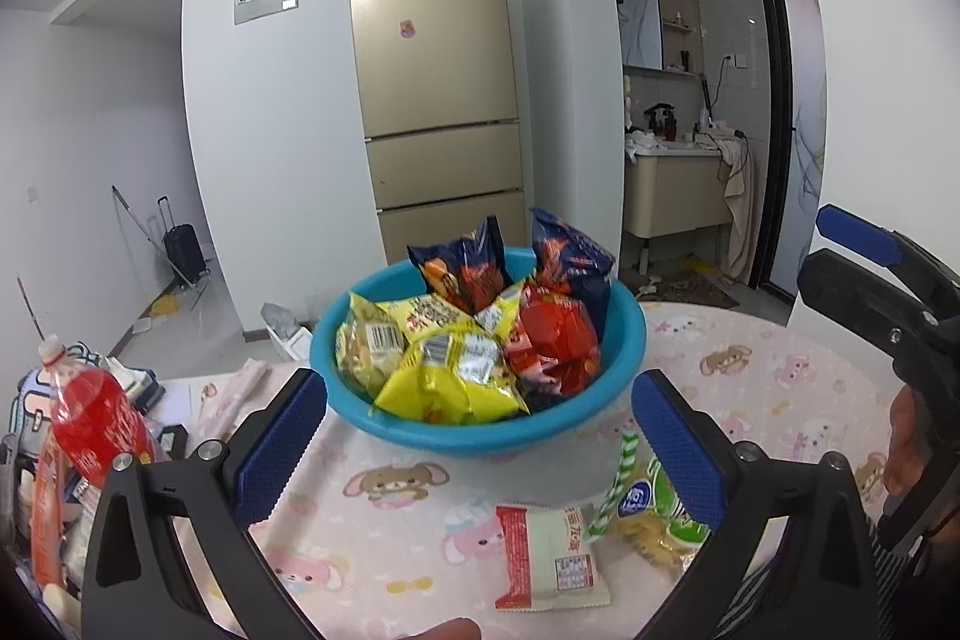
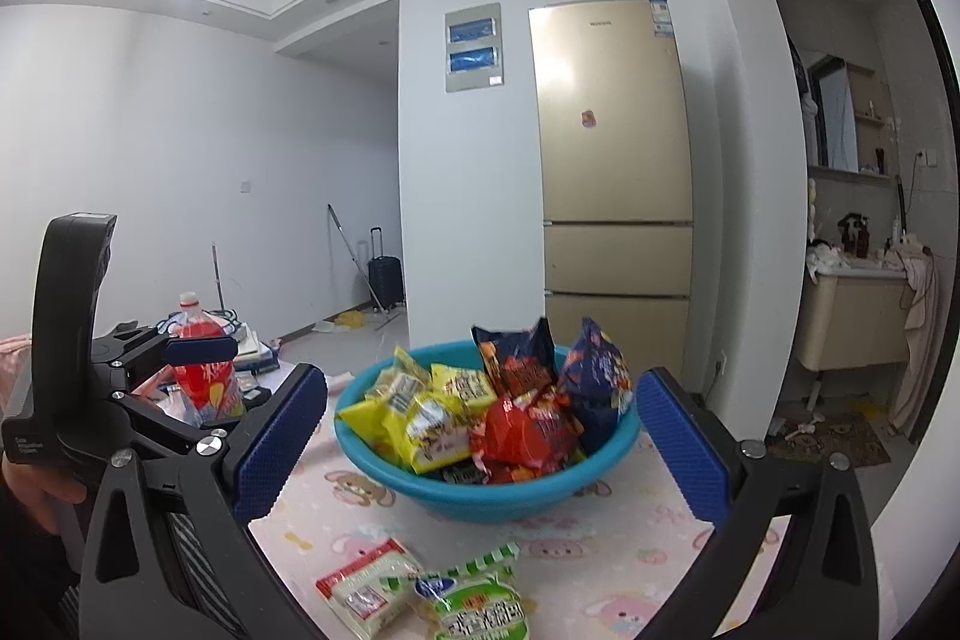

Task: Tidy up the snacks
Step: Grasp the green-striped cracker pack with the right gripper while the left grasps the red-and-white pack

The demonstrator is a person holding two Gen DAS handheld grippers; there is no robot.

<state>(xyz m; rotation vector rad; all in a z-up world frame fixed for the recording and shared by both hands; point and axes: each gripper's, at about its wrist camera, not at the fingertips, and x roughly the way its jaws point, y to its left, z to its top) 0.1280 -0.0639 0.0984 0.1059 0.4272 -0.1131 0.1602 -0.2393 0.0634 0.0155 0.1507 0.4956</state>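
Two packets still loose on the table, so job looks unfinished. Left wrist view: left gripper [image 1: 474, 451] wide open, holding nothing, framing the blue bowl [image 1: 624, 340] heaped with snacks; white packet [image 1: 549, 559] and green packet [image 1: 651, 511] lie just before it. Right wrist view: right gripper [image 2: 480, 451] also wide open, empty, lined up over the same packets, probably for a pick.

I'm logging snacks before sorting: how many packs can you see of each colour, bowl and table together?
Yellow packs: 4
Red packs: 2
Dark blue packs: 2
White pack: 1
Green pack: 1
Total: 10 visible; the pile may hide more.
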